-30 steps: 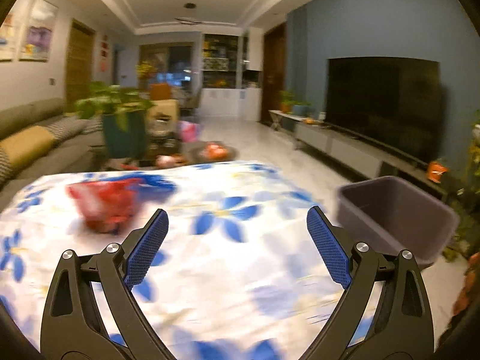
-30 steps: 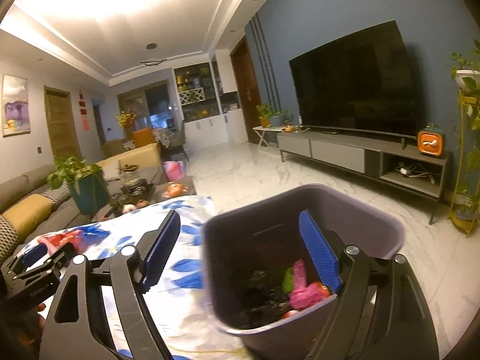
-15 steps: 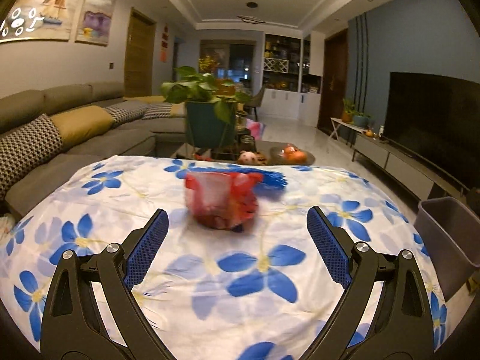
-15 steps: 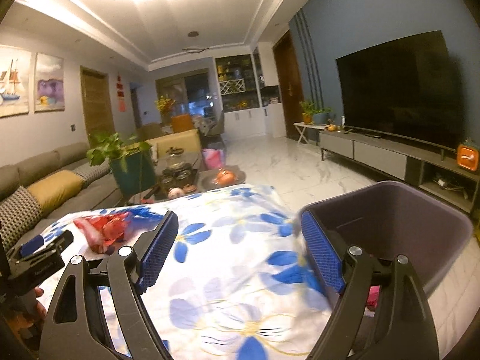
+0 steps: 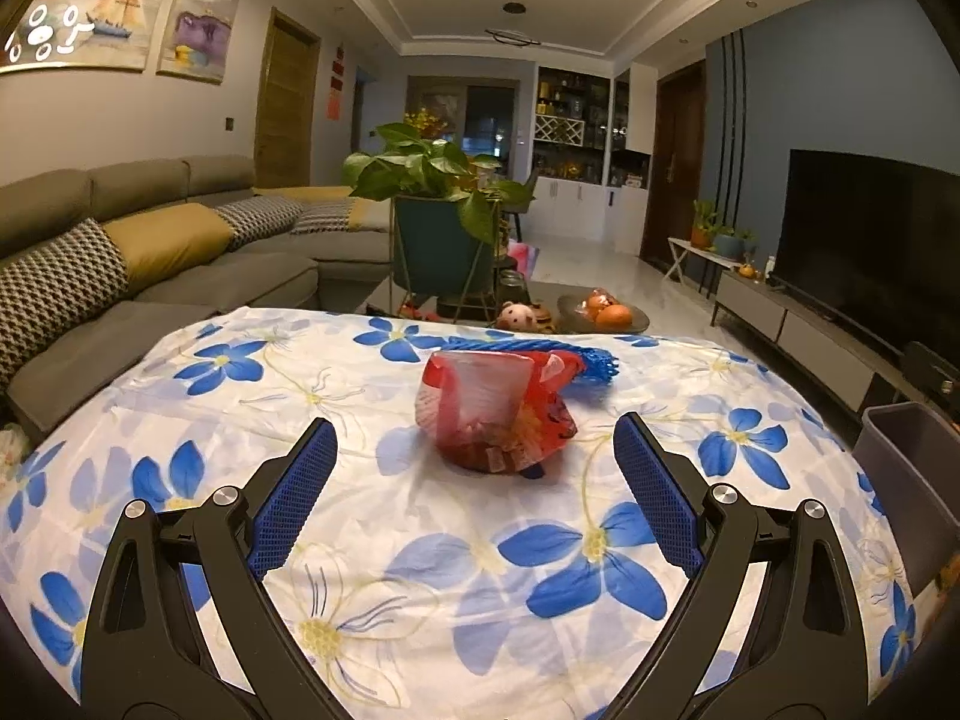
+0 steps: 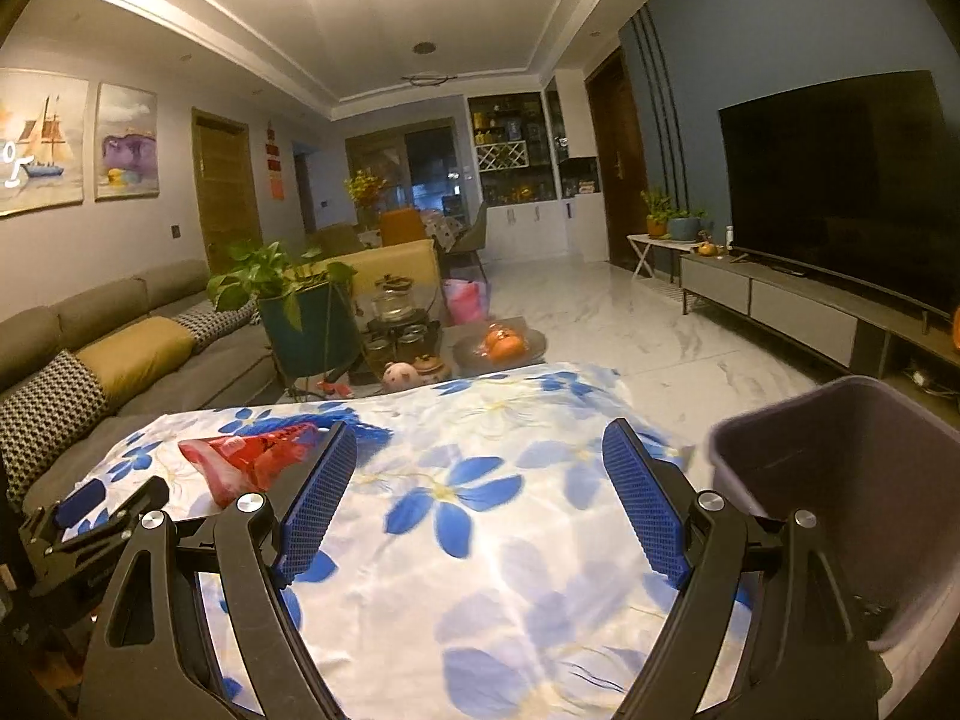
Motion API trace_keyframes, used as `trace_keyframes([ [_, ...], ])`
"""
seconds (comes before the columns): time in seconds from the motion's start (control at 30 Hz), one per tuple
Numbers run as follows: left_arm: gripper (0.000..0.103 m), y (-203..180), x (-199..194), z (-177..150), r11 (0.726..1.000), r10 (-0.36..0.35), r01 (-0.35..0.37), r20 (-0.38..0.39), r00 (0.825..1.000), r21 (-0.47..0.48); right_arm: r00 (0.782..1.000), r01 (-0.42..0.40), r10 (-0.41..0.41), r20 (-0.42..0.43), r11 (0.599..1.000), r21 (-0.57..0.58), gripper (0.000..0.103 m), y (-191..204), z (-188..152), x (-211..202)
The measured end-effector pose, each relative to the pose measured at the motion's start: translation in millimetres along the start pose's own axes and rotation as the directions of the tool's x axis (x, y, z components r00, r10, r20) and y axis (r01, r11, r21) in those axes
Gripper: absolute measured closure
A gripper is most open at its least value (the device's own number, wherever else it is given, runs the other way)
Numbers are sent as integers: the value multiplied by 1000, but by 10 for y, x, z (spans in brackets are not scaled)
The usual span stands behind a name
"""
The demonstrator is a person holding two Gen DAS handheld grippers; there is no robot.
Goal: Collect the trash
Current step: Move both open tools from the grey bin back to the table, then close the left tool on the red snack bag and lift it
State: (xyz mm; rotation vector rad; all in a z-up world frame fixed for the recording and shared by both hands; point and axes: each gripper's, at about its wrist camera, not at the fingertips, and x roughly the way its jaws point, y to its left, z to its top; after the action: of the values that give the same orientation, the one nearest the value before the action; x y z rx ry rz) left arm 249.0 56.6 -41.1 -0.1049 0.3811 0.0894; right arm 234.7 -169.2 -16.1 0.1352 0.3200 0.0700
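Observation:
A crumpled red plastic snack bag [image 5: 495, 411] lies on the flowered tablecloth [image 5: 420, 570], with a blue foam net [image 5: 576, 360] just behind it. My left gripper [image 5: 477, 480] is open and empty, just short of the bag, which lies between its fingers' line. The bag also shows in the right wrist view [image 6: 246, 459], far left. My right gripper [image 6: 480, 492] is open and empty over the cloth. The grey trash bin [image 6: 840, 480] stands at the table's right edge, also in the left wrist view [image 5: 906, 456].
A potted plant [image 5: 444, 222], a plush toy [image 5: 516, 317] and a fruit plate [image 5: 603, 315] stand on a low table behind. A grey sofa [image 5: 150, 252] is at left, a TV [image 6: 840, 180] and cabinet at right. The left gripper's body [image 6: 90, 516] shows far left.
My left gripper swung left from the bin side and came to face the red bag, now closer. My right gripper swung left away from over the bin to above the tablecloth.

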Motion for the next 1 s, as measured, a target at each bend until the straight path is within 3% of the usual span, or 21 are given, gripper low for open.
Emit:
trace_keyframes([
  [0.27,11,-94,389,129,995,-69,70,-12,998,67,998,-37,38,-41,999,11,21,229,63,482],
  [0.6,13,-68,1110,213,990,-95,107,-126,987,92,996,-44,46,-70,999,17,21,325,151,981],
  [0.67,19,-49,1184,203,988,-116,129,-150,982,80,996,-49,49,-76,999,3,21,369,161,1057],
  [0.73,38,-15,1258,178,986,-142,156,-181,973,63,994,-60,59,-87,998,-8,21,426,160,1154],
  [0.87,54,29,1341,138,977,-199,211,-215,956,30,988,-84,84,-127,996,3,21,489,141,1326],
  [1.0,76,31,1375,100,968,-240,250,-231,943,14,983,-96,93,-156,995,-15,21,606,111,1477],
])
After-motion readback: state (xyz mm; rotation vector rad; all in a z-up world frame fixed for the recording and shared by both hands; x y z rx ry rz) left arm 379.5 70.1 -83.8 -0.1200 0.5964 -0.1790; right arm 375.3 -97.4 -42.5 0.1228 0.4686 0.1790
